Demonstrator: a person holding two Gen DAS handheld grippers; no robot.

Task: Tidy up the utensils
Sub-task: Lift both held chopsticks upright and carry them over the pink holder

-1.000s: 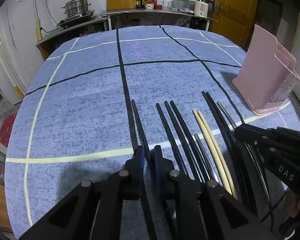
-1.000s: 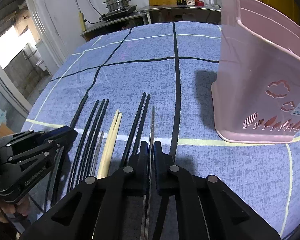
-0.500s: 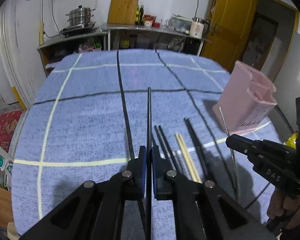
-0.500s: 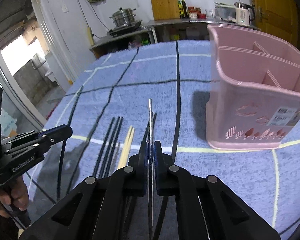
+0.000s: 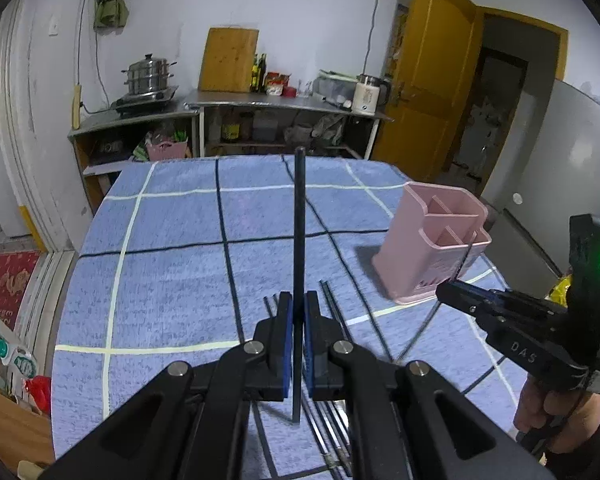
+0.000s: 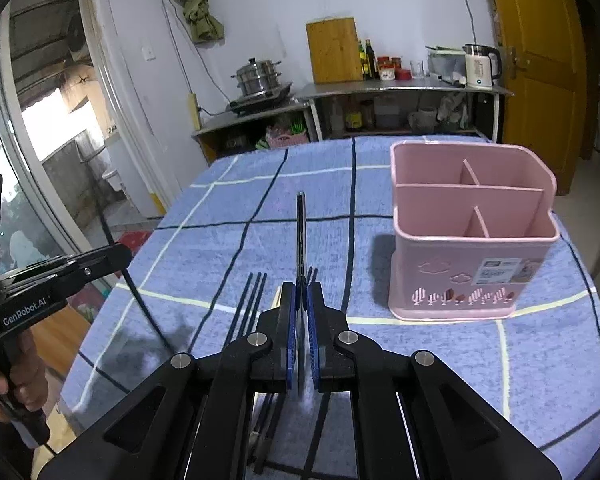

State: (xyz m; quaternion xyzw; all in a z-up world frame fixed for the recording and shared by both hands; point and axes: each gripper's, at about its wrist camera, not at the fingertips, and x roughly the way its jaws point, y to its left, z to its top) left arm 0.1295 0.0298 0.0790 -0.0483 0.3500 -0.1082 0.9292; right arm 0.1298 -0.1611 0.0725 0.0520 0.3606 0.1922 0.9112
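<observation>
Caddy's (image 6: 474, 236) cloud cutouts only in right-wrist view

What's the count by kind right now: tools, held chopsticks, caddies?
Tools: 2 (left tool, right tool)
Held chopsticks: 2 (black chopstick in the left tool, metal chopstick in the right tool)
Caddy: 1
Total: 5
Loose chopsticks are partly hidden behind the tools, so not counted.
</observation>
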